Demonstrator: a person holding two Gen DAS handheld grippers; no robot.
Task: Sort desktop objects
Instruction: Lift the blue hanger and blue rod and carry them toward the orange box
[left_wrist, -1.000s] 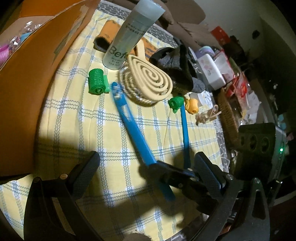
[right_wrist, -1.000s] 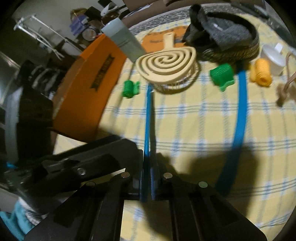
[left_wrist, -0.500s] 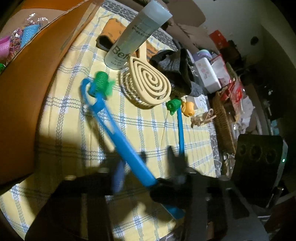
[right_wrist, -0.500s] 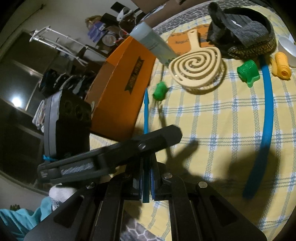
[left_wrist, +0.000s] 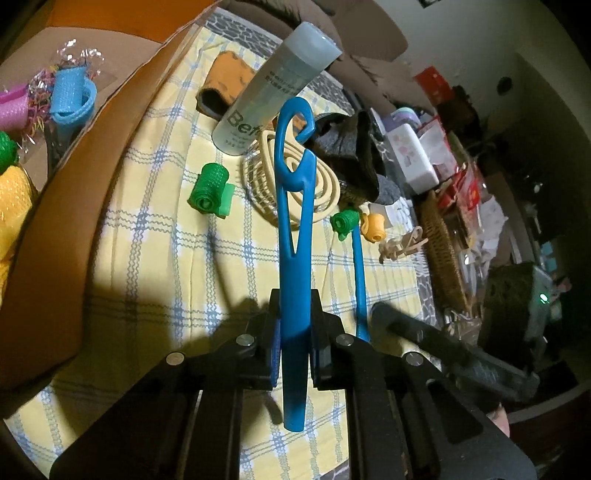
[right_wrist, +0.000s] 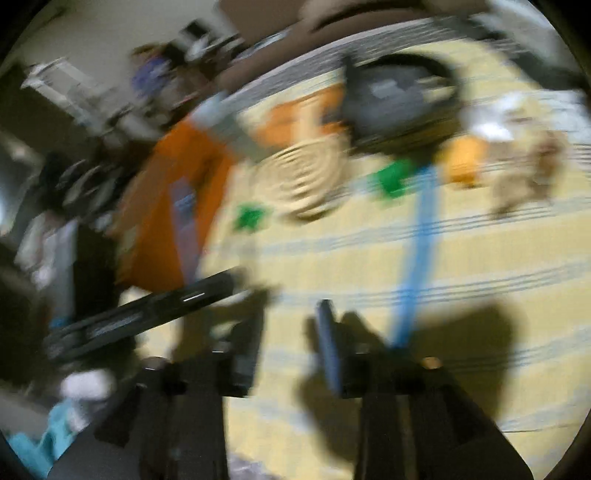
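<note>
My left gripper (left_wrist: 293, 336) is shut on a blue hooked plastic stick (left_wrist: 293, 206) and holds it upright above the yellow checked cloth (left_wrist: 155, 258). A second blue stick (left_wrist: 359, 280) lies on the cloth to its right and shows blurred in the right wrist view (right_wrist: 417, 254). My right gripper (right_wrist: 288, 332) is open and empty; that view is blurred by motion. Green rollers (left_wrist: 210, 188) (left_wrist: 345, 221), an orange roller (left_wrist: 373, 227) and a beige spiral brush (left_wrist: 325, 184) lie further back.
An orange cardboard box (left_wrist: 92, 177) at the left holds blue (left_wrist: 70, 99), pink and yellow rollers. A grey bottle (left_wrist: 273, 88) leans behind the brush. A dark cloth bundle (left_wrist: 354, 155), a wicker basket (left_wrist: 439, 254) and clutter stand at the right.
The blue stick passed from my right gripper to my left one. The left gripper shut on it and raised it upright. The right gripper opened and pulled away.
</note>
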